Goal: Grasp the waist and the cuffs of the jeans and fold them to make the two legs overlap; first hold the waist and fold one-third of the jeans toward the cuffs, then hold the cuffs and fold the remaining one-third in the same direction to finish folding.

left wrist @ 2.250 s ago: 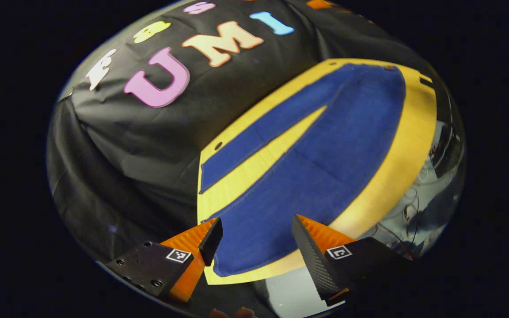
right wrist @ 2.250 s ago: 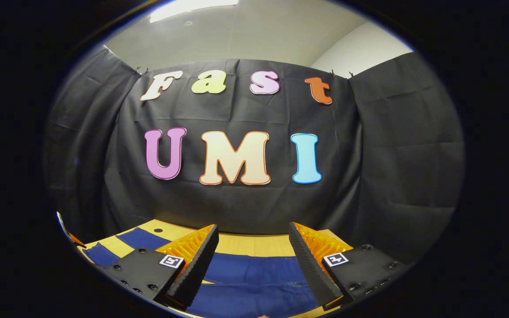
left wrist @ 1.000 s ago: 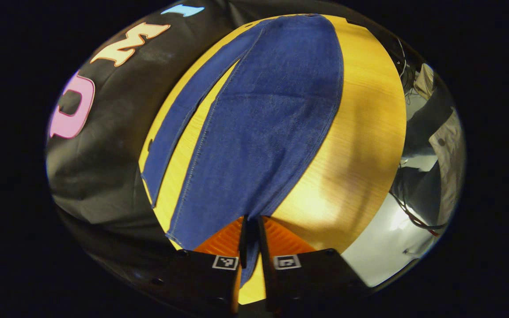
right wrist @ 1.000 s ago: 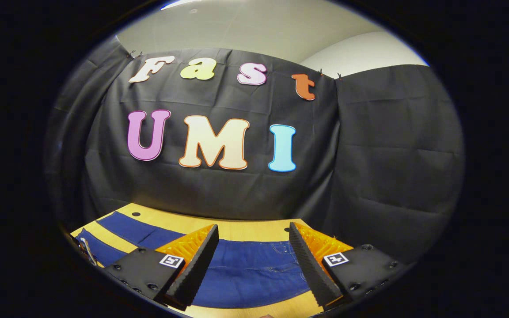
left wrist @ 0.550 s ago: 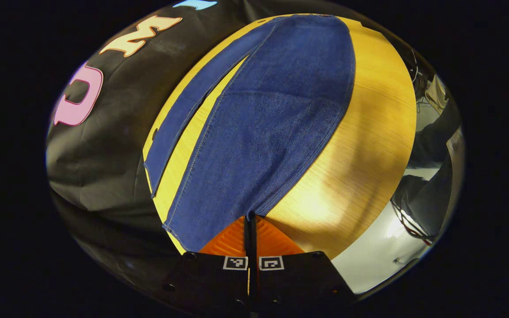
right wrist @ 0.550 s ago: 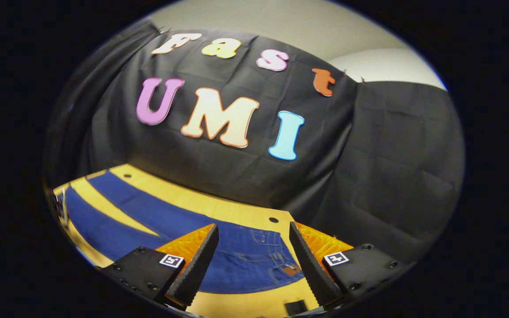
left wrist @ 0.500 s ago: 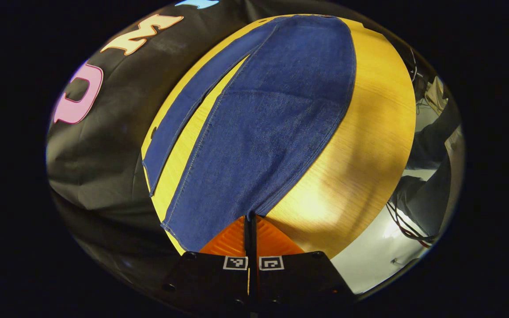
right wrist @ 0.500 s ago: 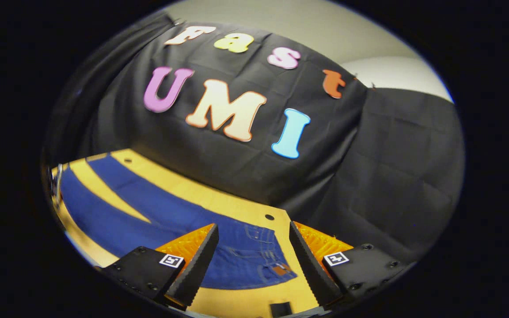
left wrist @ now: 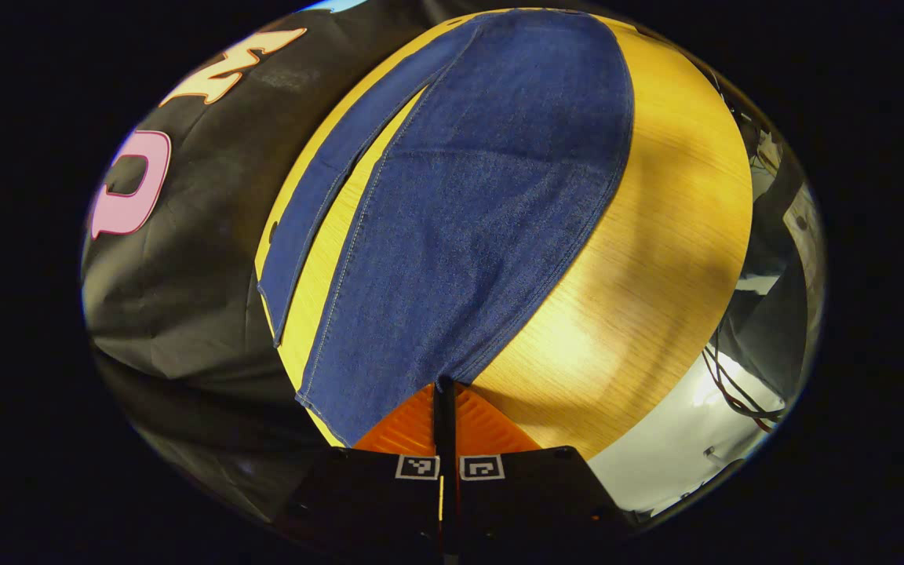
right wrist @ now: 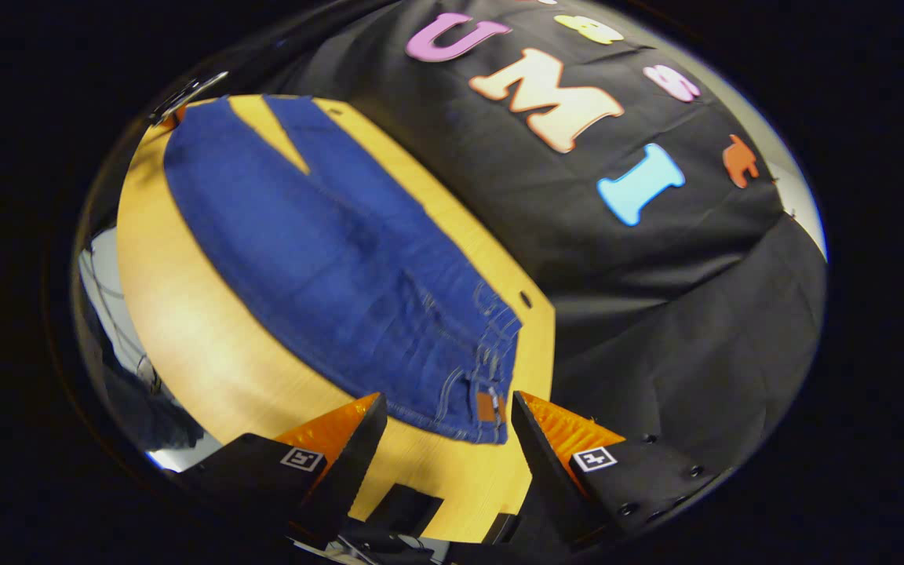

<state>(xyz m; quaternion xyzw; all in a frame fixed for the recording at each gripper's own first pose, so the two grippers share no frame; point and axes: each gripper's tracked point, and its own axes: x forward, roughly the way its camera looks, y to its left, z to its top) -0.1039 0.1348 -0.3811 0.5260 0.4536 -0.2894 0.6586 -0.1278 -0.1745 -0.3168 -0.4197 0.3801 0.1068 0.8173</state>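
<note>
Left gripper view, left gripper (left wrist: 444, 386) clamped on jeans (left wrist: 468, 204) cuff corner, right gripper (right wrist: 446, 424) spread wide just before waist, table (right wrist: 185, 329).

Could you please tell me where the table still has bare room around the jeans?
A broad bare strip of table runs along the jeans' near edge. A thin wedge opens between the legs. The wall-side margin is cramped.
</note>
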